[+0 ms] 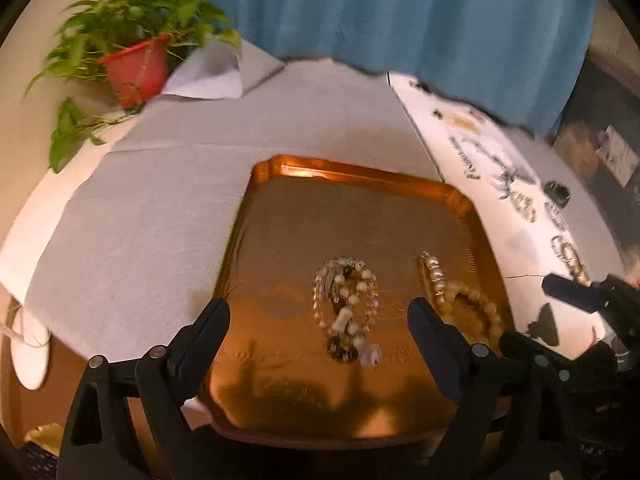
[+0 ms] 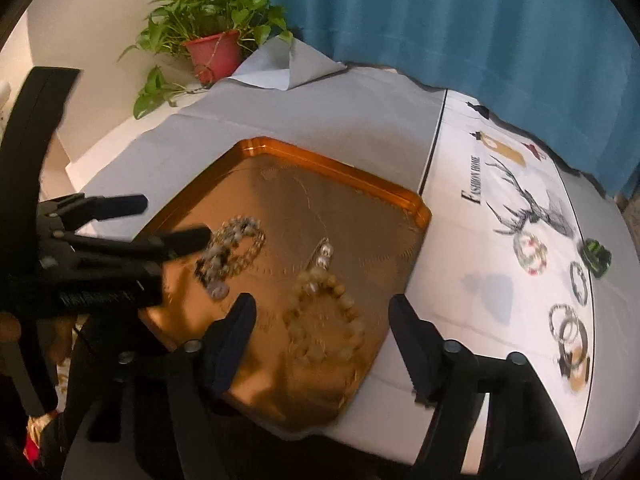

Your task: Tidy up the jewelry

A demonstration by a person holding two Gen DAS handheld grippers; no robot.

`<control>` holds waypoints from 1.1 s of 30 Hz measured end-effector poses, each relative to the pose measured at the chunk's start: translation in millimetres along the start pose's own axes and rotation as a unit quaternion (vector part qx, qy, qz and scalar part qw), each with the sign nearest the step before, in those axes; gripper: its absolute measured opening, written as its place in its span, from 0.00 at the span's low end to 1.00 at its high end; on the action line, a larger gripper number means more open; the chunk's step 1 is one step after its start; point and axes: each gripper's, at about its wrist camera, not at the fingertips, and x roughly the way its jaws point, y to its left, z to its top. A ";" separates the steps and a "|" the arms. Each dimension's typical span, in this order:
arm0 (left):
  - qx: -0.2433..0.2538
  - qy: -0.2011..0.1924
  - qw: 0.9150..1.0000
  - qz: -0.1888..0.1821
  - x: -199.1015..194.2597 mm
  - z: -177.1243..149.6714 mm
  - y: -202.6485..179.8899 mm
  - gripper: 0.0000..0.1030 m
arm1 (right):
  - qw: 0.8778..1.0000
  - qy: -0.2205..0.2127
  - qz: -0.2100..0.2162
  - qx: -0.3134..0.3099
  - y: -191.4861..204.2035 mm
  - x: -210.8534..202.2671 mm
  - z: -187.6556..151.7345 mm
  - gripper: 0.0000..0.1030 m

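Now both the left gripper (image 1: 318, 322) and right gripper (image 2: 322, 330) hang spread and empty over the copper tray (image 2: 360, 190), each above a beaded bracelet pile (image 1: 348, 308) lying lengthwise toward its far rim.

Both grippers are matte black plastic. The left gripper (image 1: 318, 322) has 2 flat, wedge-shaped fingers (image 1: 208, 334) on angular linkage arms, each pivot fixed with a round silver screw head. The right gripper (image 2: 322, 344) is built alike, with dark blue-black pads; the right pad's (image 2: 412, 350) inner edge is finely toothed. Seen from the right wrist, the left gripper's body carries a blurred white printed label.
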 end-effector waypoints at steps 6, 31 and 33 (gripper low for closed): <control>-0.005 0.013 1.000 0.003 -40.4 -46.3 -10.1 0.87 | 0.999 0.026 -0.018 0.016 -6.1 -29.6 -54.4 0.71; 0.050 -0.055 0.997 0.032 -166.2 -110.0 -87.9 0.87 | 0.996 -0.090 0.001 0.019 15.9 -165.0 -127.6 0.72; 0.052 -0.060 0.996 0.034 -171.1 -109.4 -90.1 0.87 | 0.995 -0.093 0.002 0.020 13.7 -167.7 -129.2 0.73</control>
